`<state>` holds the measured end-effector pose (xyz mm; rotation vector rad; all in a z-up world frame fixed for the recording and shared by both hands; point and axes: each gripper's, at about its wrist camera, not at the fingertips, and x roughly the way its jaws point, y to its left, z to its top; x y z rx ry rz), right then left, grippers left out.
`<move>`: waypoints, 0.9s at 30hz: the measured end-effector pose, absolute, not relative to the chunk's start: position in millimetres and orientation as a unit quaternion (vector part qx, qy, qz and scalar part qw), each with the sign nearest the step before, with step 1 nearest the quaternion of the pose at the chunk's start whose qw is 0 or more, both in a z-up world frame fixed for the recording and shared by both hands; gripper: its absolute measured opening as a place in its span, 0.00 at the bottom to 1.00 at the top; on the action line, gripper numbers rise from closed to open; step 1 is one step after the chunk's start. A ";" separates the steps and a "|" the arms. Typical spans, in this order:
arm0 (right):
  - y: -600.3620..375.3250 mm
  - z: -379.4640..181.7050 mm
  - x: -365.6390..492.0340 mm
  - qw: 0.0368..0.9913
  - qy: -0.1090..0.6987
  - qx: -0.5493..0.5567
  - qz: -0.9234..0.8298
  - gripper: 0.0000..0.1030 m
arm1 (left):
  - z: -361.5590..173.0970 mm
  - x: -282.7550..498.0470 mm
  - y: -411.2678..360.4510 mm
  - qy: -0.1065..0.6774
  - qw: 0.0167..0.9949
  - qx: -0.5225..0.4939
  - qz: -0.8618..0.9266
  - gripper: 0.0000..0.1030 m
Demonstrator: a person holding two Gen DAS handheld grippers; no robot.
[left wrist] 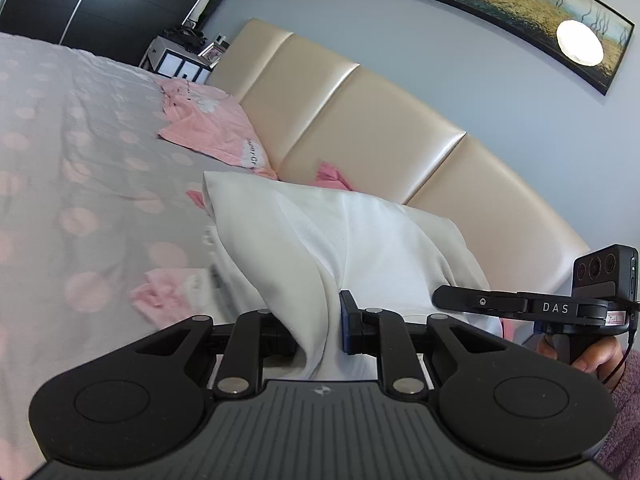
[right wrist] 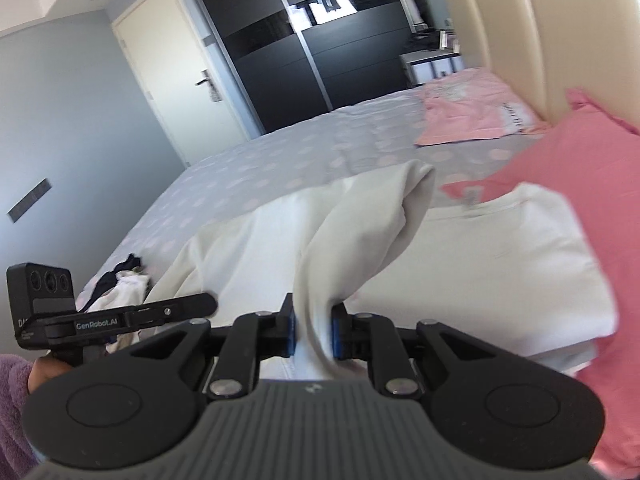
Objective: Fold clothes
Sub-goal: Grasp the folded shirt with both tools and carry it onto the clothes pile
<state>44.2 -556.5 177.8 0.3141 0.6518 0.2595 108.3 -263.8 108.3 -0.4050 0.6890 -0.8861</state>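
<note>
A white garment hangs lifted above the bed, bunched between both grippers. My left gripper is shut on a fold of the white garment. My right gripper is shut on another fold of the same white garment. The right gripper also shows in the left wrist view at the right edge. The left gripper shows in the right wrist view at the left. A folded white item lies on the bed under the raised cloth, beside a pink pillow.
The grey bedspread with pink dots fills the left. A pink garment lies flat near the beige headboard. A small heap of dark and white clothes lies at the bed's edge. A dark wardrobe and door stand beyond.
</note>
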 end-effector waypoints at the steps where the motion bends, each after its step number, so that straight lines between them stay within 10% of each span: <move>1: -567.9 180.3 49.4 0.927 0.319 0.154 0.120 0.17 | 107.3 111.5 -274.8 0.324 0.827 -0.192 -0.418 0.16; 23: -704.5 90.8 174.9 0.911 0.342 0.227 0.048 0.23 | 38.8 203.4 -374.6 0.392 0.824 -0.217 -0.345 0.17; 27: -726.3 73.5 171.1 0.907 0.326 0.268 0.003 0.36 | 37.1 203.7 -366.7 0.395 0.819 -0.216 -0.356 0.34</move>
